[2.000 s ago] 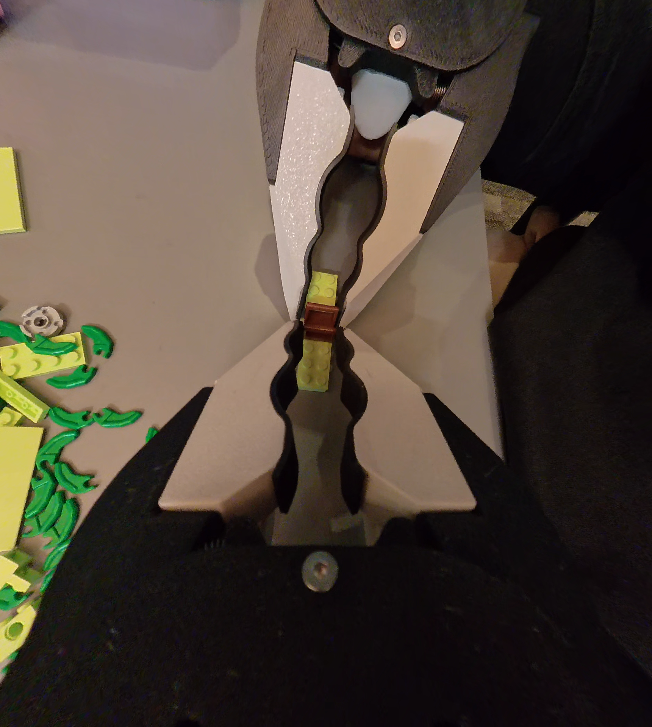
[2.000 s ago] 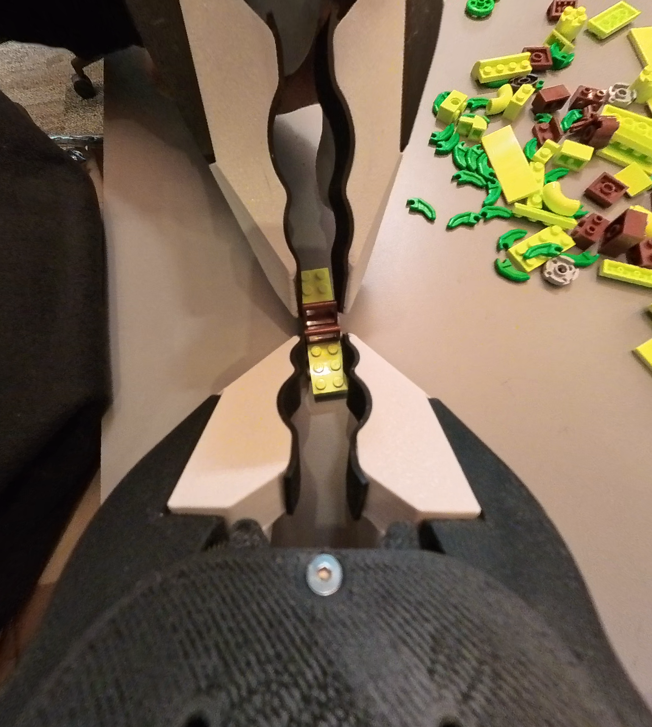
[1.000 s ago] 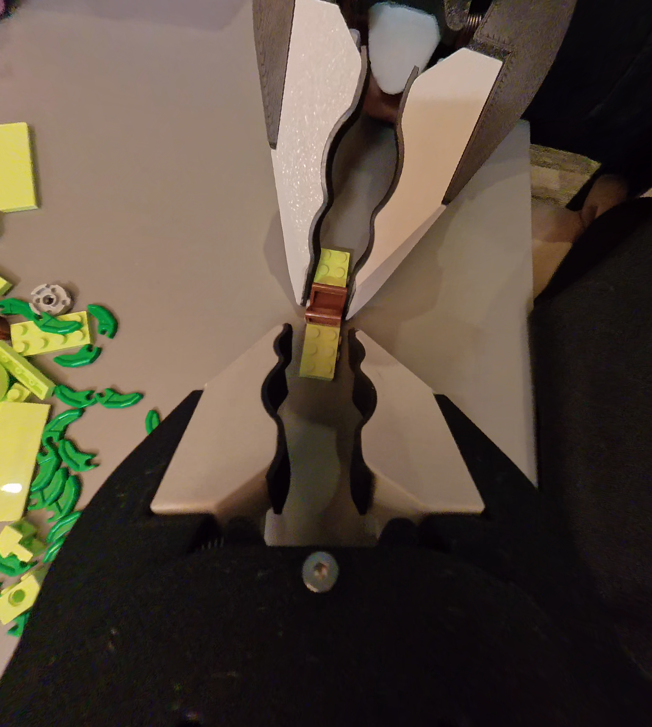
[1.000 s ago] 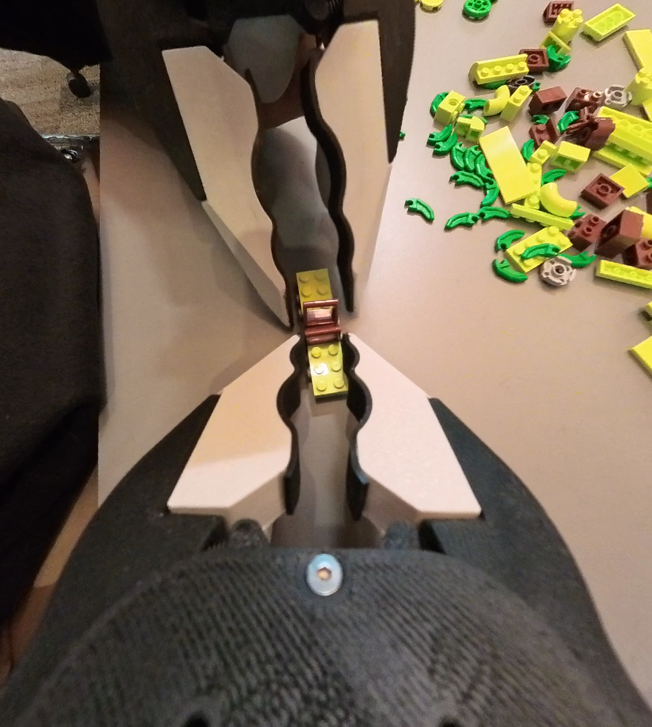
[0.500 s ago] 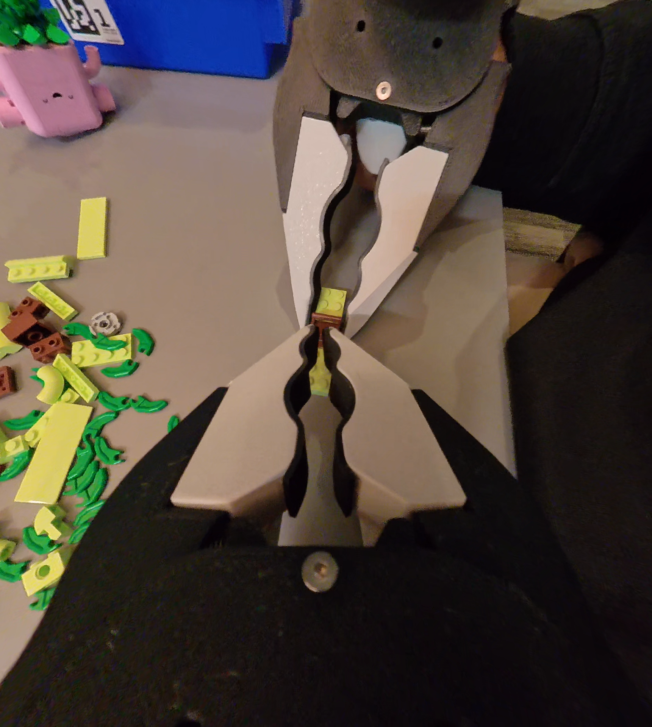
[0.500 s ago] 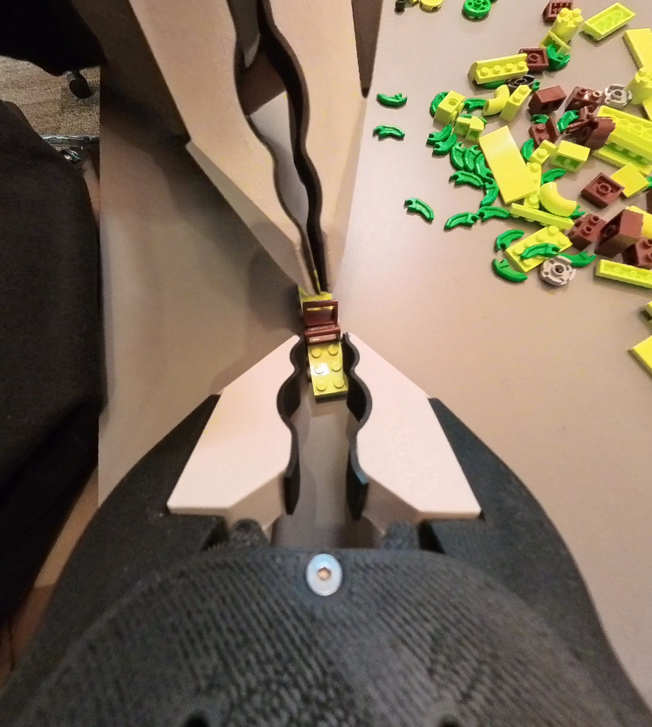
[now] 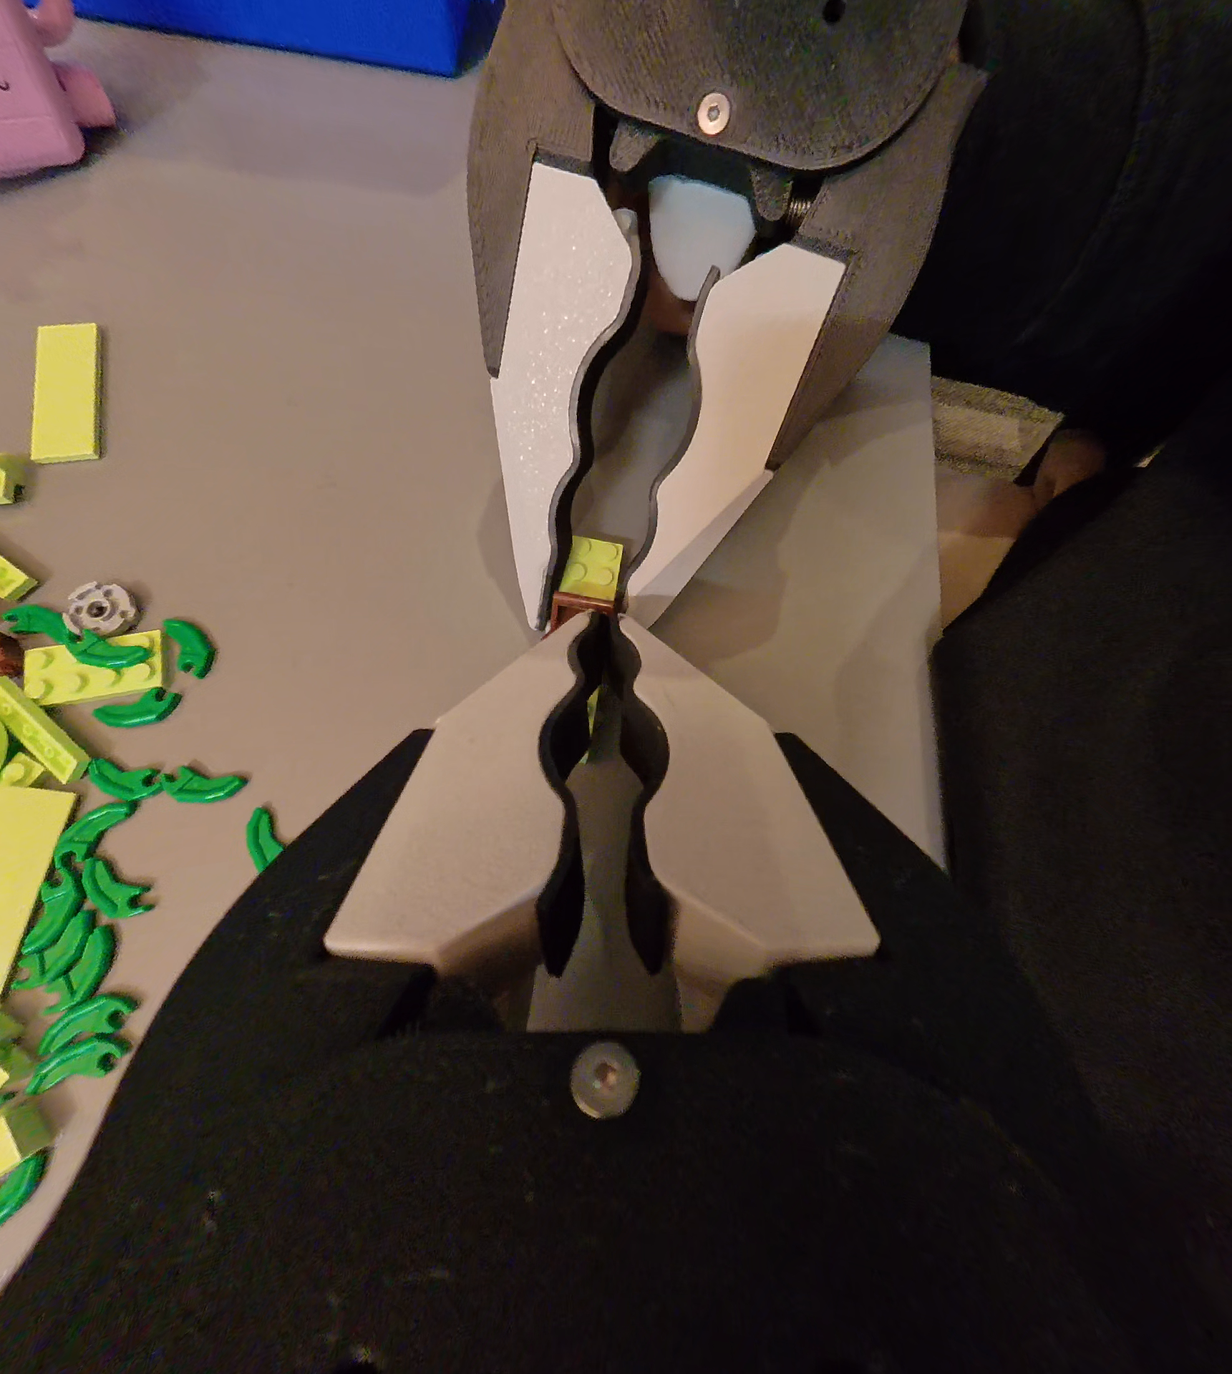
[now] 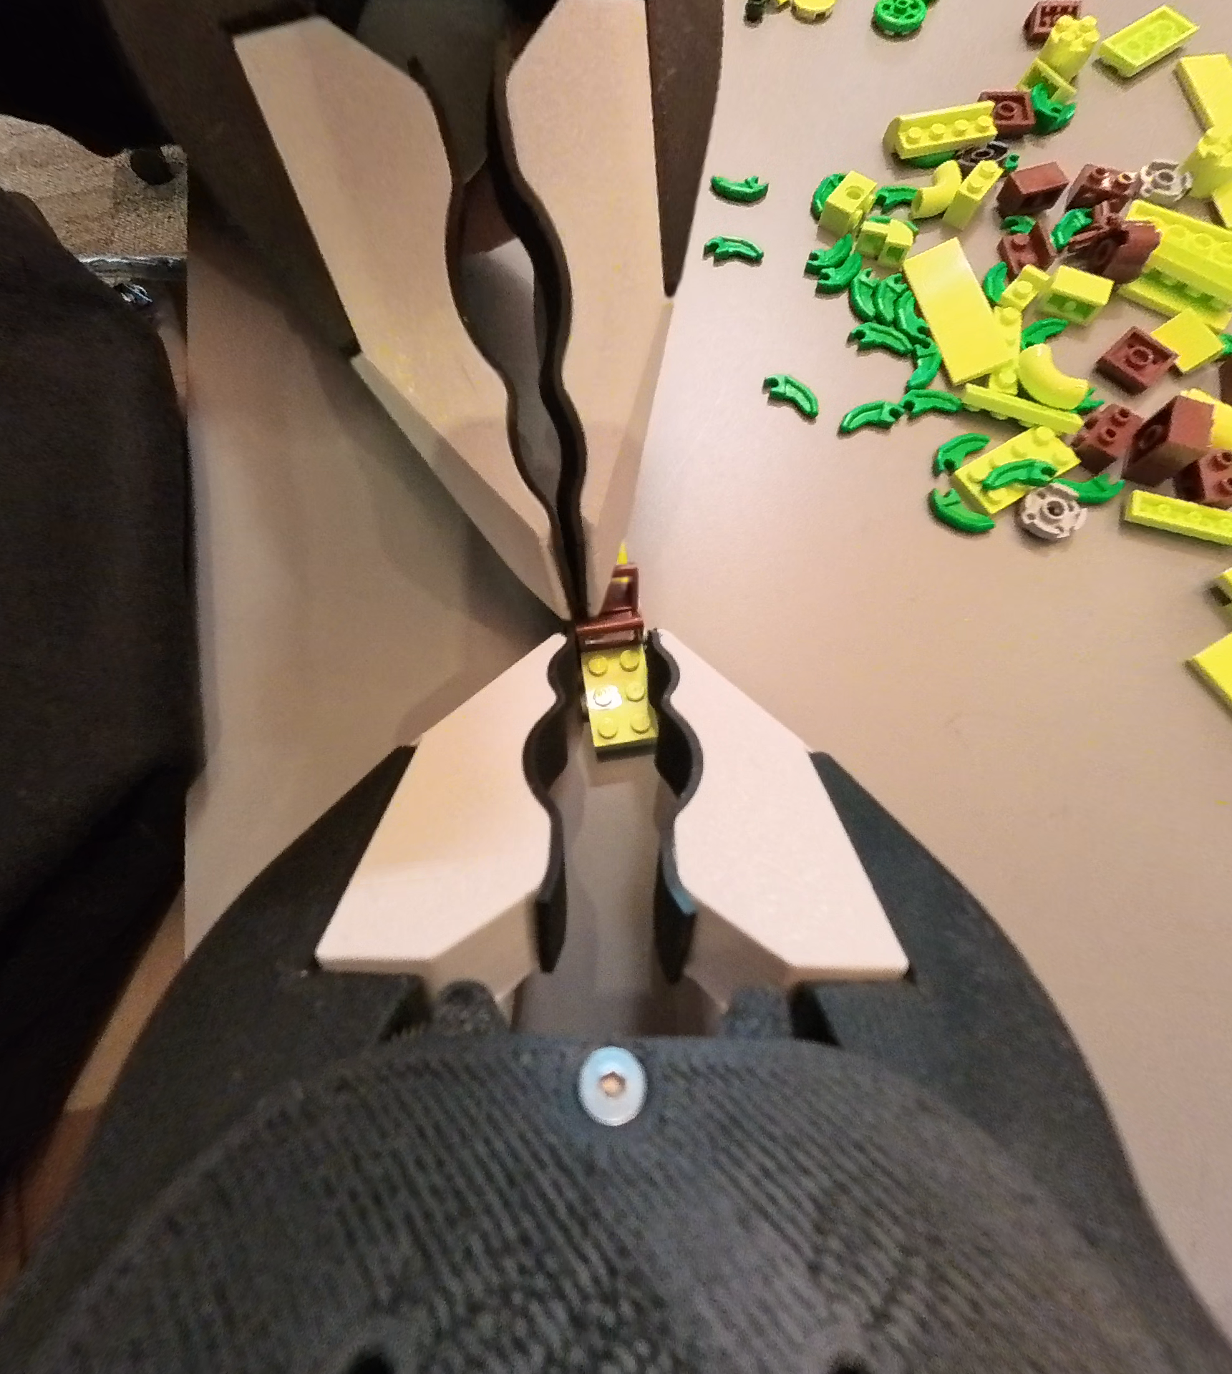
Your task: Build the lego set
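1. The left tongs (image 7: 604,654) are clenched on a lime plate (image 7: 592,717) that they hold on edge, so only a thin sliver of it shows between the fingers.
2. The right tongs (image 8: 609,654) are clenched flat on a second lime plate (image 8: 618,702), studs facing the camera.
3. The two plates meet tip to tip through a small brown hinge (image 8: 609,628) held above the table (image 7: 300,372), near its front edge.
4. To do this step well, I judge the right tongs should stay fixed while the left ones swing their plate about the hinge pin; pulling apart or twisting off-axis could pop the hinge loose.
5. Grip close to the hinge and keep the squeeze light, since thin plates slip easily.
6. Two seconds ago both plates lay flat in one line with their studs visible in both views; one second ago the left tongs had loosened around their plate. Now they have re-gripped it turned on edge, so the hinge looks folded.
7. The loose pile (image 8: 1044,297) of lime, brown and green pieces lies well apart to the side.
8. A pink toy pot (image 7: 3,97) and a blue box (image 7: 285,30) sit at the far edge.
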Tool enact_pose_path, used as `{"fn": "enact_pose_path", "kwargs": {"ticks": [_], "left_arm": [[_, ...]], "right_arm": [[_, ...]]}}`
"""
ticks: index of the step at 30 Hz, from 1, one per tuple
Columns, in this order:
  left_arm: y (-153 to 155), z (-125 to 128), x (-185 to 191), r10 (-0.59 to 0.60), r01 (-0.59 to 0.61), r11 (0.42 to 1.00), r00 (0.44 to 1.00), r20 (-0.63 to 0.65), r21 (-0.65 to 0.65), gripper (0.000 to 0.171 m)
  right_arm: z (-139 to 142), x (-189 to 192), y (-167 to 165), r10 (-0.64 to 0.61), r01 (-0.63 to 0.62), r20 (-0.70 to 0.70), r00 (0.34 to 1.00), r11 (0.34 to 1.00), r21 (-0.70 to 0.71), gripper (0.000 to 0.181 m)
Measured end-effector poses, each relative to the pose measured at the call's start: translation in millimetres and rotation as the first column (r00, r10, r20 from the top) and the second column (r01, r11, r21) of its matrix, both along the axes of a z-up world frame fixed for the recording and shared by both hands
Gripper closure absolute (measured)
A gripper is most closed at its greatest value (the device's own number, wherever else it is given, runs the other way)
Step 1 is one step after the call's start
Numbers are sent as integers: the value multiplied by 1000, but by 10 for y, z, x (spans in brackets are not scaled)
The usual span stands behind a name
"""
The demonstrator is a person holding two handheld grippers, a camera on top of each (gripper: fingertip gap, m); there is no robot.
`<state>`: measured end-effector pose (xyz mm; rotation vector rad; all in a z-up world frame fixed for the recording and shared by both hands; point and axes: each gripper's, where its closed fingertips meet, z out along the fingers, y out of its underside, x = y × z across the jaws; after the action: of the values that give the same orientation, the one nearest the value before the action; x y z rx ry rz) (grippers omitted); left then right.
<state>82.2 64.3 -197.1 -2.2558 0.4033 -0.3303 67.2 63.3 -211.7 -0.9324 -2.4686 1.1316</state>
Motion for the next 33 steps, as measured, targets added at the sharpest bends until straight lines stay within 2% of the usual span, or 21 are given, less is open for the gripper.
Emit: {"fn": "enact_pose_path", "kwargs": {"ticks": [2,8,13,16,18,20,21,22,25,27,31,33], "left_arm": [[-21,25,-7,-2,2,1000,1000,2,15,168],[-25,154,-162,82,-82,991,997,13,109,134],[-54,25,-199,122,-125,992,986,112,21,121],[-38,91,-206,135,-144,989,970,202,29,121],[-52,138,-133,108,-119,993,945,307,17,121],[-74,172,-55,87,-90,996,901,426,-13,123],[-86,180,-31,86,-81,996,875,476,-31,130],[-102,200,-6,78,-66,997,848,525,-42,136],[-110,305,-4,75,-73,997,766,638,-30,137],[-108,345,-49,86,-98,995,737,670,-19,137],[-121,343,-70,91,-114,993,742,664,-8,153],[-119,338,-77,99,-122,992,737,669,-13,153]], "right_arm": [[-1,-1,2,-1,1,0,1000,1000,0,165],[1,-15,17,-13,13,15,1000,1000,-16,165],[77,-64,66,-52,57,51,997,992,-109,166],[218,-40,31,-34,42,40,999,976,-213,166],[349,-10,-31,-3,17,44,999,948,-318,165],[473,1,-79,18,1,41,999,912,-411,166],[514,1,-89,21,-2,37,999,898,-439,166],[528,-5,-88,19,0,36,999,893,-450,166],[512,-11,-91,15,5,42,999,897,-442,166],[495,-10,-97,21,4,52,998,899,-438,166],[477,-21,-95,17,15,70,997,899,-438,166],[475,-25,-95,15,21,77,997,897,-442,166]]}}
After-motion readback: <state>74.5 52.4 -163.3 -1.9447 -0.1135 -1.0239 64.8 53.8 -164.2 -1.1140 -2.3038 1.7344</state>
